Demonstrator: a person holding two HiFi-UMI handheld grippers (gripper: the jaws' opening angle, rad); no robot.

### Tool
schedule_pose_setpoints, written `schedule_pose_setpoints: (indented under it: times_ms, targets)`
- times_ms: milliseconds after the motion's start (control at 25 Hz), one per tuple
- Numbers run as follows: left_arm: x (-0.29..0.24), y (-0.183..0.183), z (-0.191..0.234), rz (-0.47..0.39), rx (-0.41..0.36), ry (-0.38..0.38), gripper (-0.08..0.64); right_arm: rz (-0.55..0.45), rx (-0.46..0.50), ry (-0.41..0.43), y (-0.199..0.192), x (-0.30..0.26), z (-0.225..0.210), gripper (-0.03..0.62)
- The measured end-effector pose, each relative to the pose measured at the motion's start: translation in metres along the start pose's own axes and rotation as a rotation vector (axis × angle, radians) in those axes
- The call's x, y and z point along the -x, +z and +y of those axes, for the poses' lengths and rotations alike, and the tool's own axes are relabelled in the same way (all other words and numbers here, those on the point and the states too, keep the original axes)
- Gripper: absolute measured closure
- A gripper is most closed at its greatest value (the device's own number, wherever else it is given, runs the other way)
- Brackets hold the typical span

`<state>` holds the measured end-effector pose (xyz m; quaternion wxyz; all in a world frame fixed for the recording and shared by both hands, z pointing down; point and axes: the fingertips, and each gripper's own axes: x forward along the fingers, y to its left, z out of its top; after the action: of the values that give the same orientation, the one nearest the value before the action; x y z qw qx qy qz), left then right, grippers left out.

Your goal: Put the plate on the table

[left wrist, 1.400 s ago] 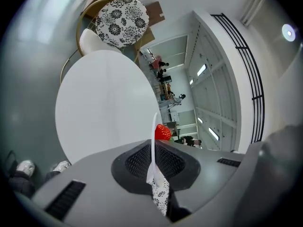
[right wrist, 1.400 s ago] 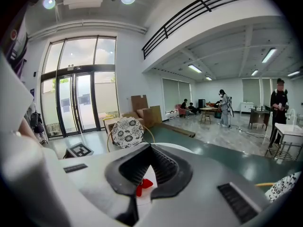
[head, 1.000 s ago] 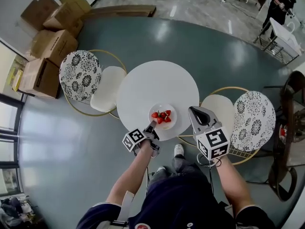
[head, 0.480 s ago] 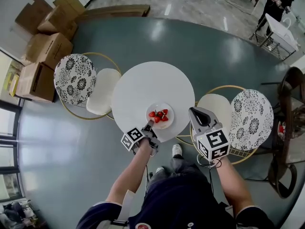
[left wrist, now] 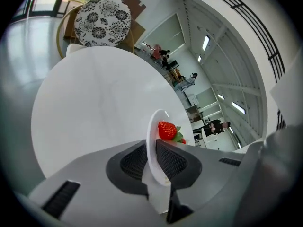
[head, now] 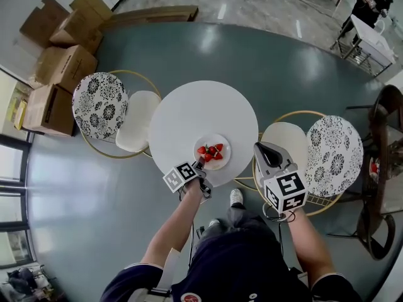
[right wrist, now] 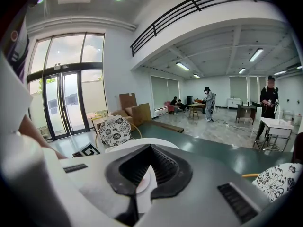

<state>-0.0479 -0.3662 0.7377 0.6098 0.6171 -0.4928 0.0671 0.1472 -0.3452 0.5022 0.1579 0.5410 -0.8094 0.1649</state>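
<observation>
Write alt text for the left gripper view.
The left gripper is clamped on the rim of a small round white plate holding red strawberries, seen edge-on. Behind it spreads a round white table, with a black-and-white floral-patterned chair at its far side.

I count one round counter (head: 189, 115) and one plate (head: 225, 160). The strawberries (head: 211, 151) number four or five, too bunched to be sure. There are two chairs, a left chair (head: 99, 104) and a right chair (head: 334, 156). Two grippers: the left gripper (head: 200, 164) and the right gripper (head: 260, 148). Boxes (head: 68, 65): at least four.
</observation>
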Motion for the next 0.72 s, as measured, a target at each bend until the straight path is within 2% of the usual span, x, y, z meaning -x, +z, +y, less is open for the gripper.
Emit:
schedule_pose_setpoints:
  times_ms: [360,720]
  targets:
    - [-0.001,-0.001,0.009,0.035,-0.164,0.165,0.488,0.0,-0.002,-0.008,-0.001,0.004,0.001,0.588]
    - [0.0,0.001,0.013,0.048,-0.297,0.279,0.471,-0.006,-0.002,-0.009,0.0,0.006,0.002,0.588]
